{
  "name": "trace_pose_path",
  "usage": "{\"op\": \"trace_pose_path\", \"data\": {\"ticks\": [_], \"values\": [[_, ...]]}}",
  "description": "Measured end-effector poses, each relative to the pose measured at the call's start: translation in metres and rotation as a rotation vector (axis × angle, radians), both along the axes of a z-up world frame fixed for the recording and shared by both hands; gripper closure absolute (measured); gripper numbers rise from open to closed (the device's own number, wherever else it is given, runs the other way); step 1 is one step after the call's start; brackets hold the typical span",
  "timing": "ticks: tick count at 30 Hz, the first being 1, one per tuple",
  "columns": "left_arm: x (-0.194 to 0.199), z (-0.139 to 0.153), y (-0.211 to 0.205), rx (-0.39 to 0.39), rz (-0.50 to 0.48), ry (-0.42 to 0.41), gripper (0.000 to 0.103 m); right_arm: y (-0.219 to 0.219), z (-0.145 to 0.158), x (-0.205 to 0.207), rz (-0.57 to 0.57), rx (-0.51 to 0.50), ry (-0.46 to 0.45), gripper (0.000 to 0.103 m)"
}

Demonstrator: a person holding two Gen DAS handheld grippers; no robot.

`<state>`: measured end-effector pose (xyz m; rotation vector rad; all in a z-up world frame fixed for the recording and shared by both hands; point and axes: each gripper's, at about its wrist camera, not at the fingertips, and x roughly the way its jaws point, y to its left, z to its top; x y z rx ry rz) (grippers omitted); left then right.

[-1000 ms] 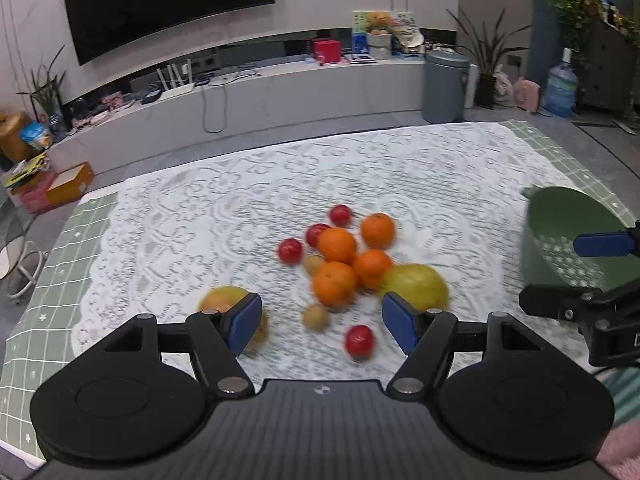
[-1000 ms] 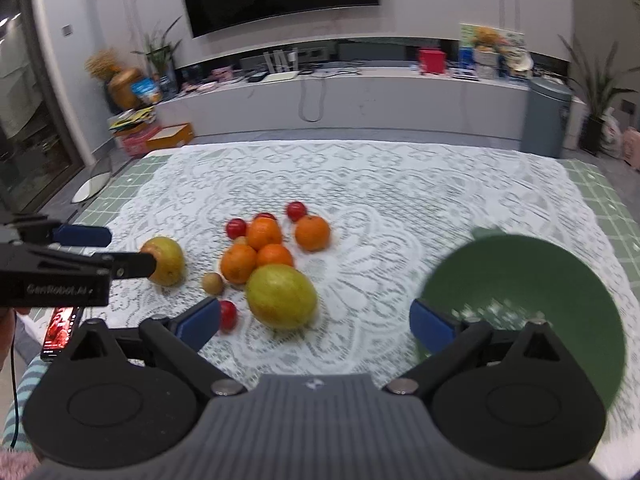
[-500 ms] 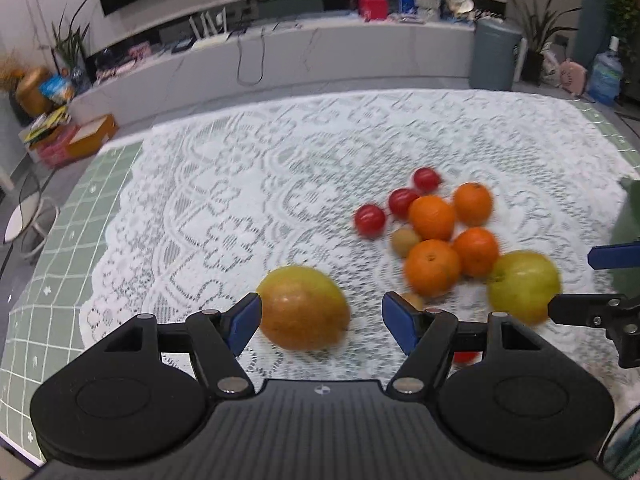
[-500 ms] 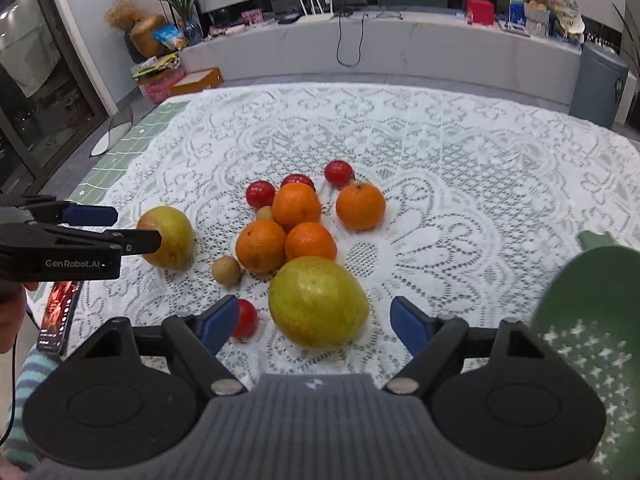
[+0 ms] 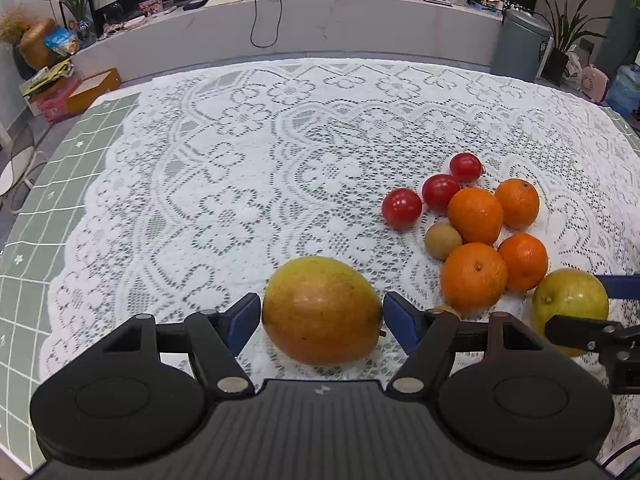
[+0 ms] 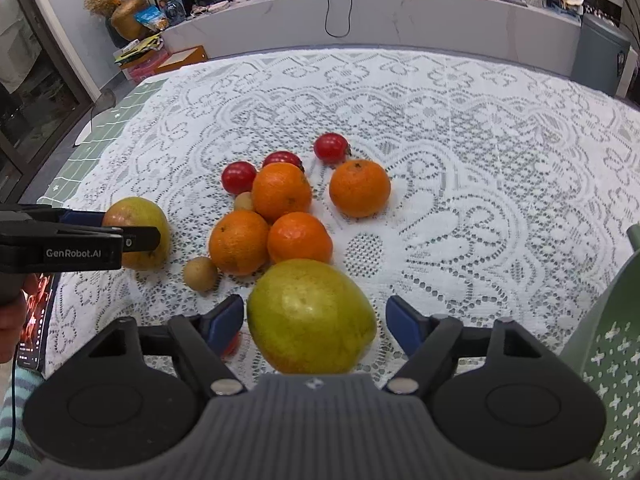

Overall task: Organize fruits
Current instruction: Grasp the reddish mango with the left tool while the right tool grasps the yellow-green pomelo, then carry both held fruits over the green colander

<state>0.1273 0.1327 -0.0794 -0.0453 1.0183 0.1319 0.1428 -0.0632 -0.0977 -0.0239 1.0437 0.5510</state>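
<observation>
Fruits sit squarely between both tongs: an orange-yellow mango, long axis crosswise from nine to three o'clock, fills the spread left tongs, its ends at the pads, while a green mango lies inside the right tongs, whose jaws have just been closing with gaps left.

Two handheld grippers point steeply down, side by side. The left gripper has its blue pads right against the sides of a fruit; contact cannot be confirmed. The right gripper has just been closing around another fruit, with small gaps remaining at both pads.
</observation>
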Motion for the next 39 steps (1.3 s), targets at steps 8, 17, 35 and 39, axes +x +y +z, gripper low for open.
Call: {"op": "trace_pose_path", "data": {"ticks": [8,17,35,39], "values": [[0.013,-0.01,-0.003,0.002,-0.007,0.023,0.022,0.006,-0.007,0.004,0.015,0.03,0.031,0.036],[0.011,-0.014,-0.003,0.001,-0.003,0.007,0.023,0.008,-0.009,0.004,0.031,0.03,0.021,0.036],[-0.015,0.056,-0.047,-0.025,-0.091,-0.122,0.024,-0.035,0.047,-0.027,0.013,0.089,-0.105,0.037],[-0.02,0.077,-0.074,-0.041,-0.156,-0.166,0.024,-0.058,0.067,-0.038,0.008,0.089,-0.155,0.037]]}}
